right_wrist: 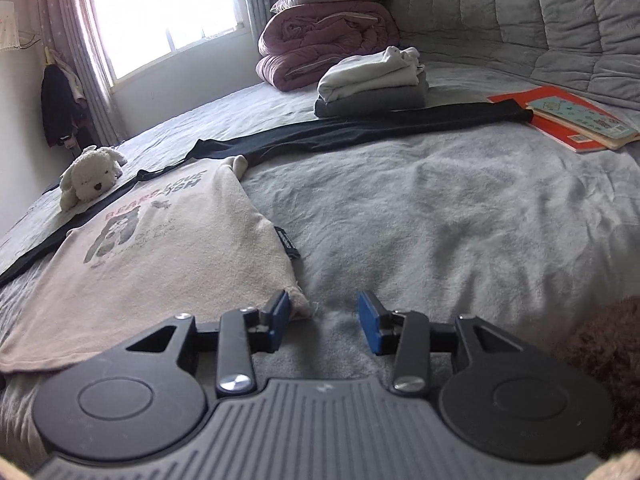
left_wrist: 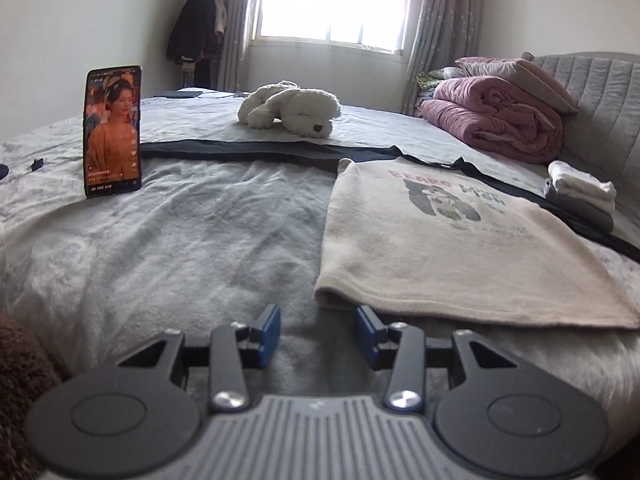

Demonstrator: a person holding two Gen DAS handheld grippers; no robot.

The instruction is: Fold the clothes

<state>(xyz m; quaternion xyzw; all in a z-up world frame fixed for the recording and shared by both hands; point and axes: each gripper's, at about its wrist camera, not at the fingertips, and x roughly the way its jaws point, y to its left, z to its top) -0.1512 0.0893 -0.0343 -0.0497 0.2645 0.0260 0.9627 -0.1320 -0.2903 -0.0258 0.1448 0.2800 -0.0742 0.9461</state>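
Here the cream shirt (left_wrist: 452,236) lies flat on the grey bed (left_wrist: 180,220), print side up, with a bear picture and lettering on it. It rests partly on a long dark garment (right_wrist: 360,130) that stretches across the bed behind it.

The left hand-held gripper (left_wrist: 318,330) sits low over the bed with its blue pads spread apart and nothing between them. Its right pad (left_wrist: 366,326) is just at the near left corner of the shirt; whether it touches the cloth cannot be told.

The right hand-held gripper (right_wrist: 324,318) is likewise spread wide and holds nothing. Its left pad (right_wrist: 280,312) is right against the near right corner of the shirt, while the other pad hangs over bare bedding.

Beyond the dark garment a small stack of folded clothes (right_wrist: 374,80), white on grey, stands near a rolled pink quilt (right_wrist: 328,40) with a pillow on top. A white plush dog (left_wrist: 290,108) lies further back on the bed. A phone (left_wrist: 113,132) stands upright to the left, its screen lit. Some books (right_wrist: 572,118) lie at the dark garment's far end.
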